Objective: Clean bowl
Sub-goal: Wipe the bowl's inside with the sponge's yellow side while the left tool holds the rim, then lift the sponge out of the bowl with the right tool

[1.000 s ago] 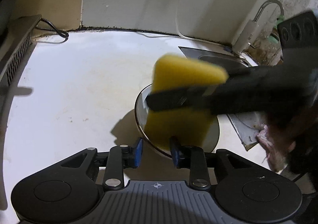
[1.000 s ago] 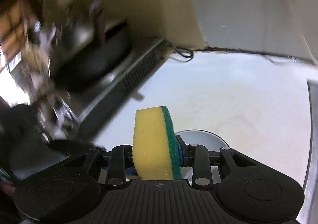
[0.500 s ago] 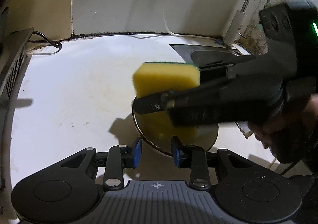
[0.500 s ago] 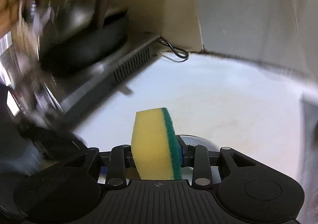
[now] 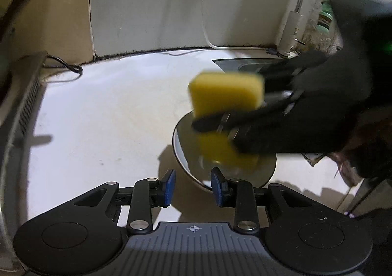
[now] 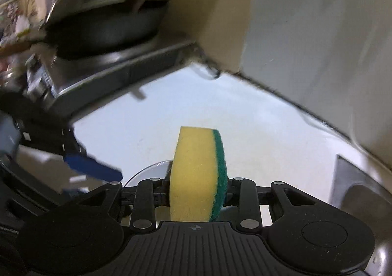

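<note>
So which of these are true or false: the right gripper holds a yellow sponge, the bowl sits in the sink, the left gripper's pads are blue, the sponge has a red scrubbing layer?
1. The right gripper holds a yellow sponge. True.
2. The bowl sits in the sink. False: it is over the white counter, at the left gripper.
3. The left gripper's pads are blue. True.
4. The sponge has a red scrubbing layer. False: it is green.

Home kitchen: sink, faucet, wok.
</note>
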The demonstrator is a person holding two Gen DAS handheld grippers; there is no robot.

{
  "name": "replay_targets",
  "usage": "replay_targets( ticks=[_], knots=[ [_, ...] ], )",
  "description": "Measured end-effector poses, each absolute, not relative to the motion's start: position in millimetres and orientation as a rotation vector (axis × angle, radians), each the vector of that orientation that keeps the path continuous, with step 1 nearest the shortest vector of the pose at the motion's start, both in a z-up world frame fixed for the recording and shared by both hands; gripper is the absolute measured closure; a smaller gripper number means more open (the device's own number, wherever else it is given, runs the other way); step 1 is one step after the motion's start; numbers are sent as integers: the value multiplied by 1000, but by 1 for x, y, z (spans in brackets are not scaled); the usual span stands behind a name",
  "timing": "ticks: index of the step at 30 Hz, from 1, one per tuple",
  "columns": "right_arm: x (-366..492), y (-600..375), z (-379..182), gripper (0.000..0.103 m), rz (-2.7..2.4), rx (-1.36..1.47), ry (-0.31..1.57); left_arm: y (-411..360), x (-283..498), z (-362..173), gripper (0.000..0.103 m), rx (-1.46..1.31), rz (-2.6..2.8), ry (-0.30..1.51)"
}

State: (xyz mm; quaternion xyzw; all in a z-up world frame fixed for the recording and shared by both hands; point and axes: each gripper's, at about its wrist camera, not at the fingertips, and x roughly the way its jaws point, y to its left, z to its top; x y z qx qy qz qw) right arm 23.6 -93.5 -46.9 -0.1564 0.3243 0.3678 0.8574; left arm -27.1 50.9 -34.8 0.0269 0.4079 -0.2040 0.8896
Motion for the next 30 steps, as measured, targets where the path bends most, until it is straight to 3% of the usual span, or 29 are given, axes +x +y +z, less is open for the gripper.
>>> replay_targets(
  ticks=[6, 12, 22, 26, 30],
  knots=[
    [41, -128, -33, 71, 864, -26, 802, 48, -40, -39, 69, 92, -532, 893],
    [46, -105, -43, 71, 748, -265, 734, 31, -30, -59, 69, 88, -545, 912],
    [58, -131, -33, 70, 891, -15, 836, 22, -14, -72, 69, 76, -497, 907],
    [44, -126, -17, 70, 833, -239, 765, 21, -12, -74, 69, 81, -505, 900],
    [6, -103, -21, 70, 653, -683, 522, 26, -20, -67, 69, 132, -490, 864]
  ],
)
